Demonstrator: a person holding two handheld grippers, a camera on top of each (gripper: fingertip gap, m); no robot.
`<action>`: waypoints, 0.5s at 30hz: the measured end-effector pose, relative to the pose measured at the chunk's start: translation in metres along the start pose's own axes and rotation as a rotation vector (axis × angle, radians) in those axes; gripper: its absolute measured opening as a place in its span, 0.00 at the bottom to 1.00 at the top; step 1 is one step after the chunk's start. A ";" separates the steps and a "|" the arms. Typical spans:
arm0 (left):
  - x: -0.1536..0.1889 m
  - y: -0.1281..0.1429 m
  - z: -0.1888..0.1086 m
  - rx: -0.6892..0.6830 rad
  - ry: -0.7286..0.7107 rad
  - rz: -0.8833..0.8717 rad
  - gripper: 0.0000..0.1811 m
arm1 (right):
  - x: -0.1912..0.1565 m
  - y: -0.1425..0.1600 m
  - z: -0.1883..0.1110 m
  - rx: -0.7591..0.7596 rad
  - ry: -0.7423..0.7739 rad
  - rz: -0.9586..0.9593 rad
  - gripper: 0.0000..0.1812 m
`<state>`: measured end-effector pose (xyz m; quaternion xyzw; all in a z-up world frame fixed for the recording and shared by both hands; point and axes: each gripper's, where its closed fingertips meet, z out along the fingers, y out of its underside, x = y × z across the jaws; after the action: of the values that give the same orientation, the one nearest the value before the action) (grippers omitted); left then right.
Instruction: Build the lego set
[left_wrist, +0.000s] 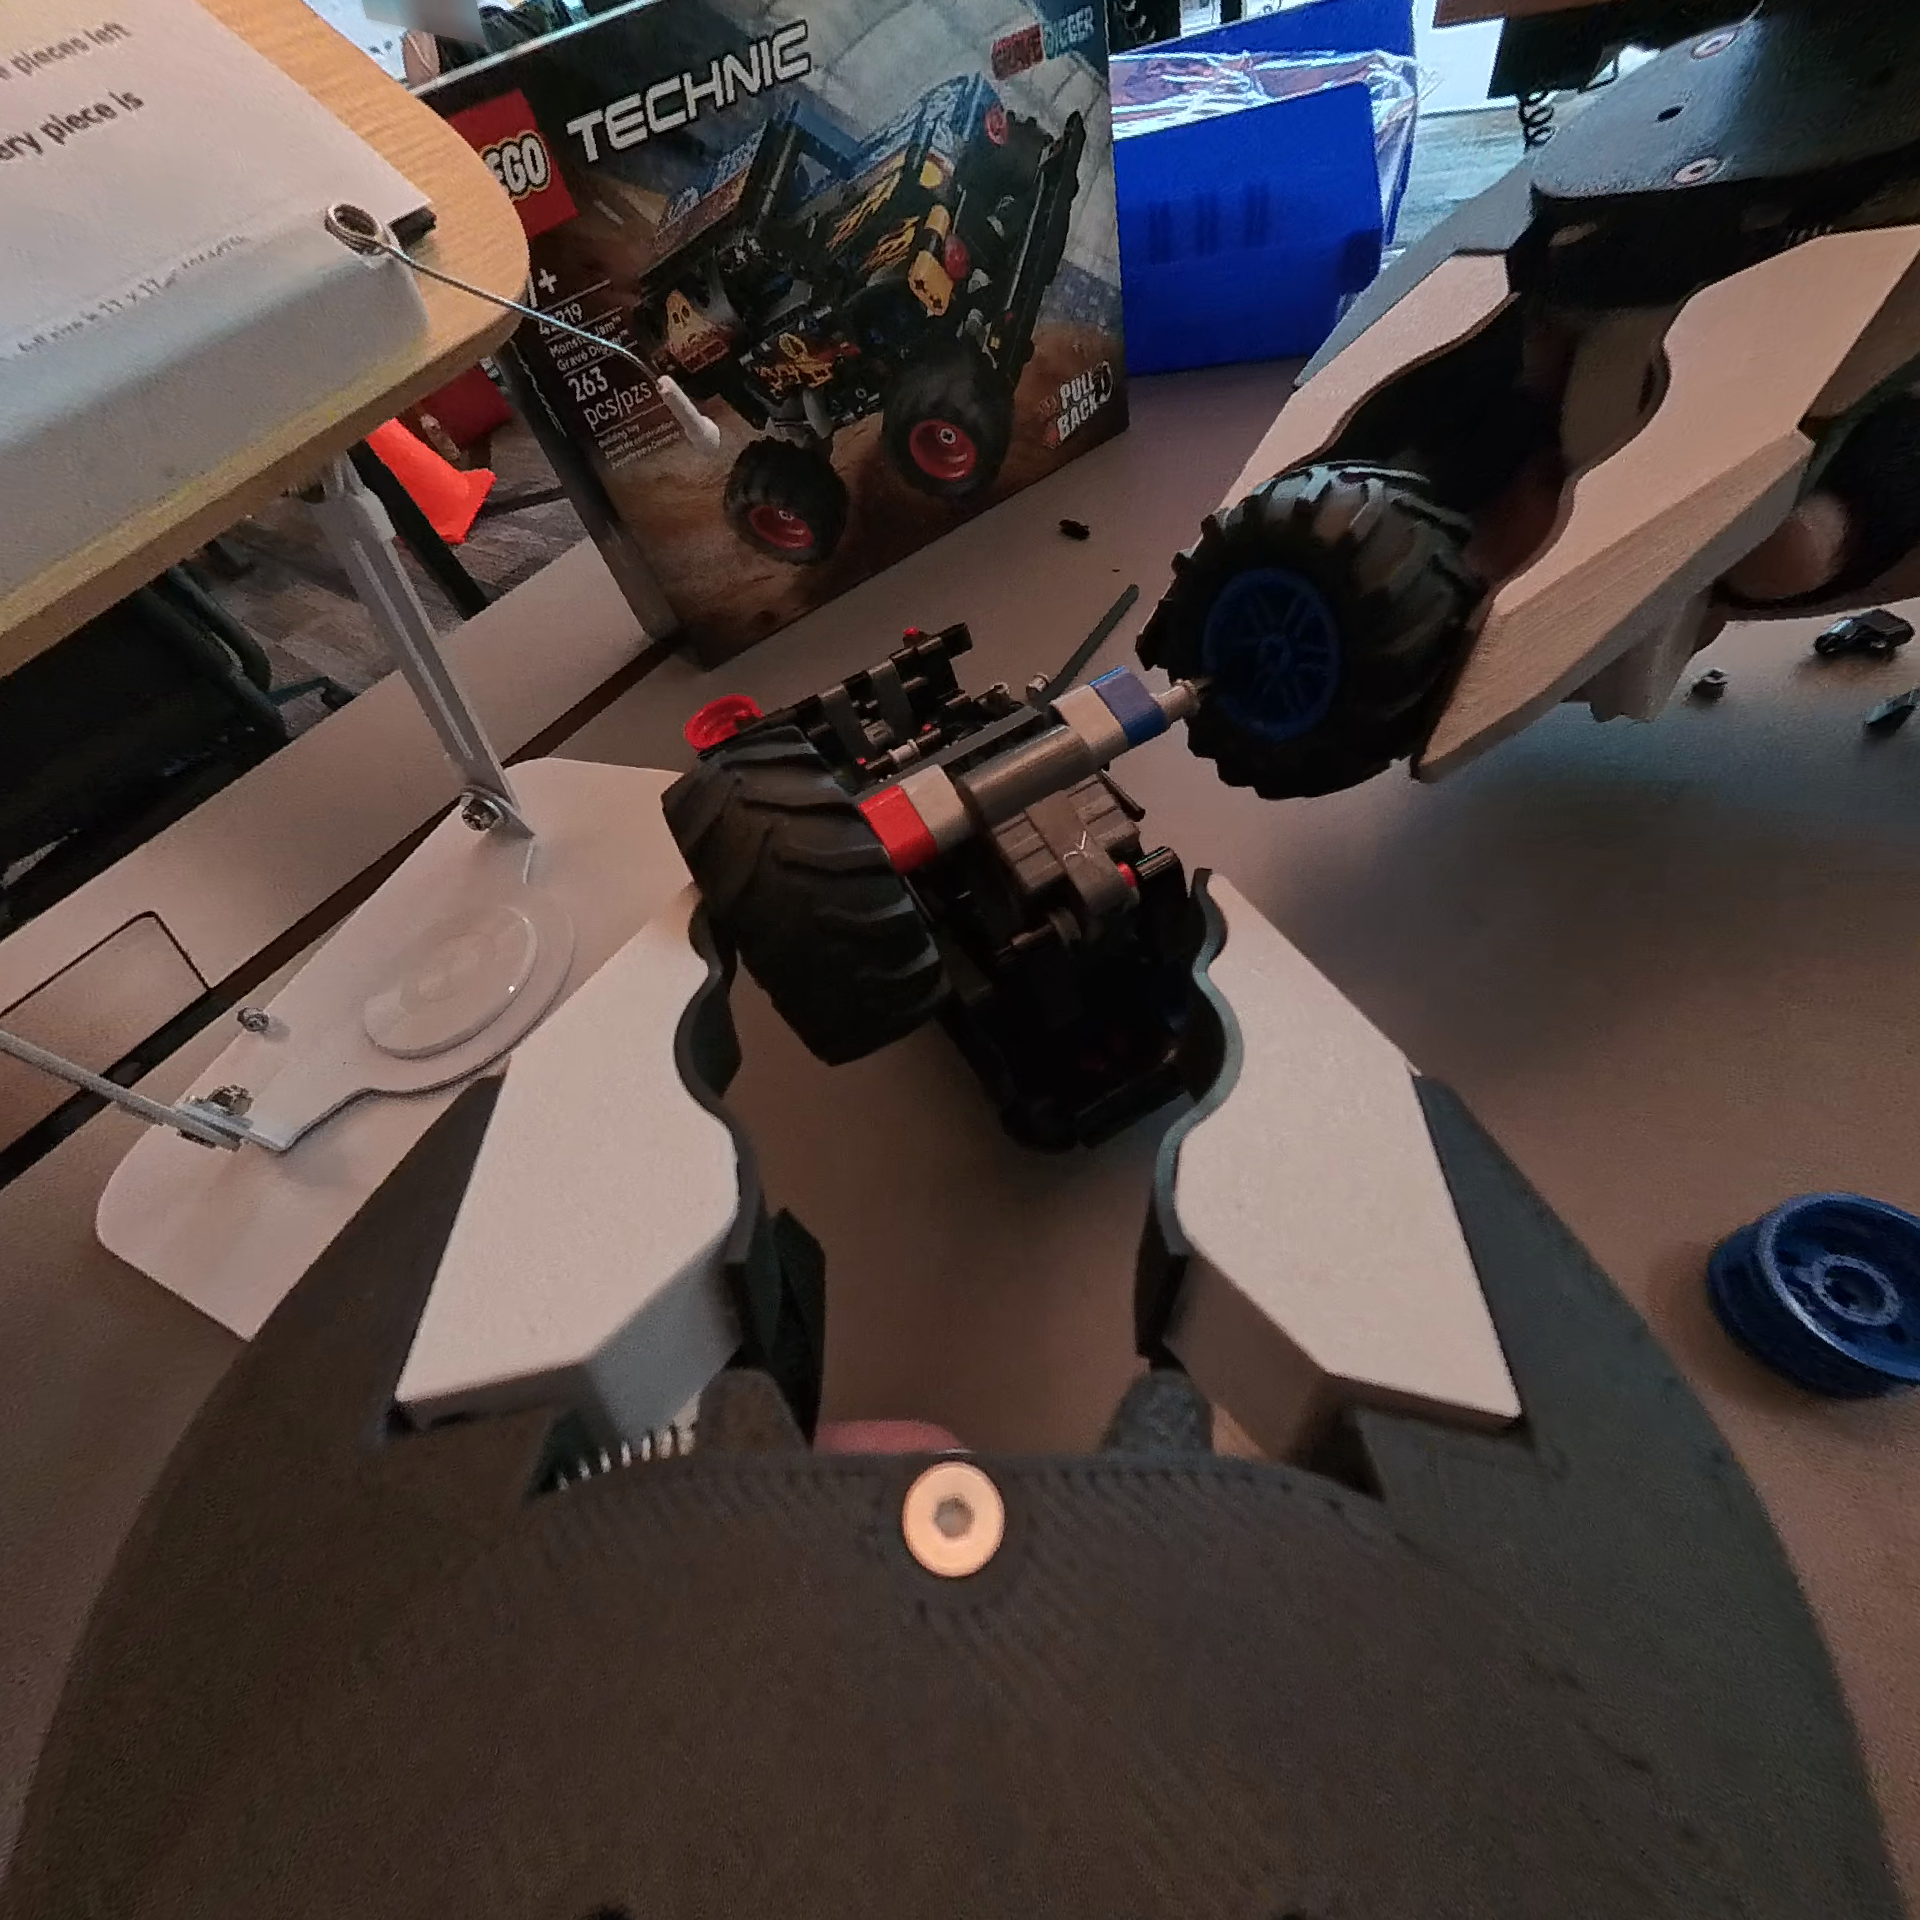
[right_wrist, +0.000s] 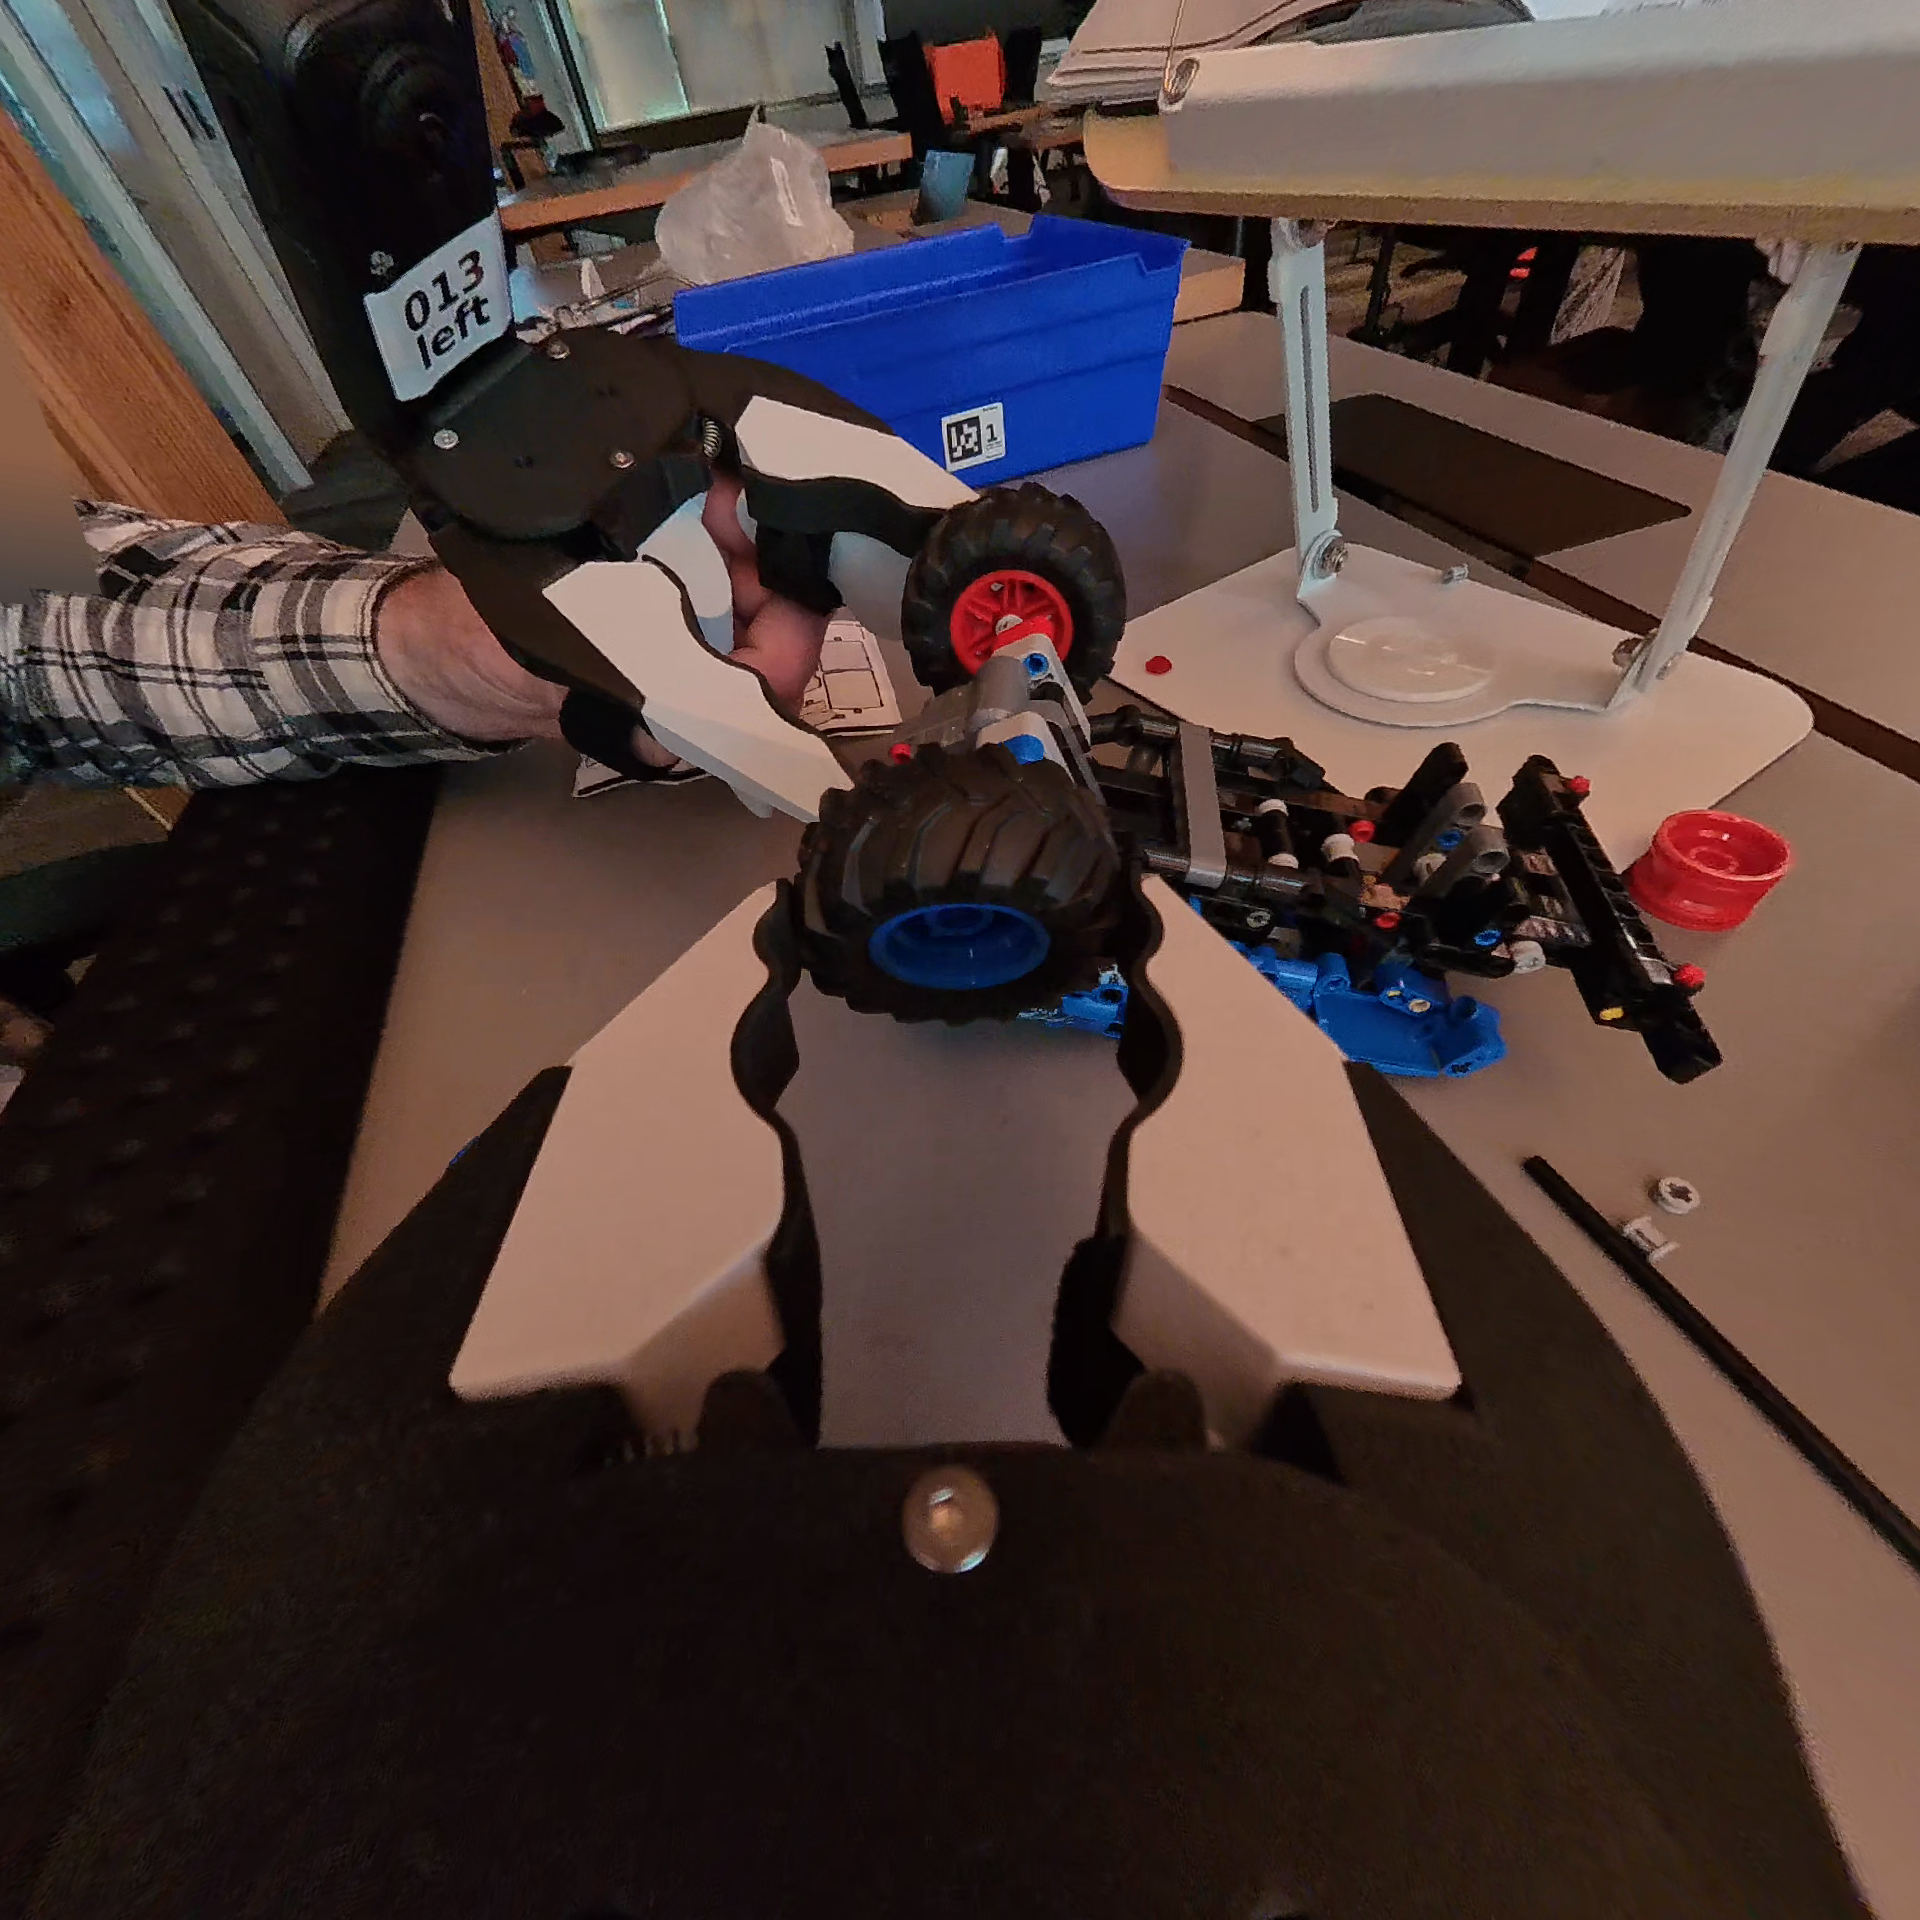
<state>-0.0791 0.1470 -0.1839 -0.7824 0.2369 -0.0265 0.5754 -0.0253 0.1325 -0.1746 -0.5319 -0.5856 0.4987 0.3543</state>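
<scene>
Gripping blue-hubbed wheel (right_wrist: 961, 904) in right gripper (right_wrist: 961, 935), at chassis (right_wrist: 1351, 862) axle end

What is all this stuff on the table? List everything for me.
Truck chassis: one, black with blue parts, table centre.
Red-hubbed wheel: one, mounted on the chassis axle.
Blue-hubbed wheel: one, at the axle's other end, between the right gripper's fingers.
Loose red rim: one, beside the chassis.
Loose blue rim: one, on the table.
Set box: one, standing behind.
Blue bin: one, at the back.
White stand: one, holding a board with paper.
Black rod: one, on the table.
Left gripper: closed around the chassis.
Right gripper: shut on the wheel.
</scene>
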 end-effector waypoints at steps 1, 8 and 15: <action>0.000 0.000 0.000 0.002 0.001 -0.004 0.47 | 0.001 -0.001 -0.001 0.009 -0.002 -0.001 0.33; 0.001 -0.001 -0.003 0.007 -0.004 -0.005 0.47 | 0.004 0.004 -0.001 0.020 -0.021 0.019 0.33; 0.001 -0.001 -0.006 0.008 -0.005 -0.007 0.47 | 0.004 0.002 0.000 -0.001 0.003 -0.009 0.33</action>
<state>-0.0799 0.1415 -0.1809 -0.7810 0.2327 -0.0272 0.5790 -0.0254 0.1363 -0.1772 -0.5299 -0.5878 0.4961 0.3572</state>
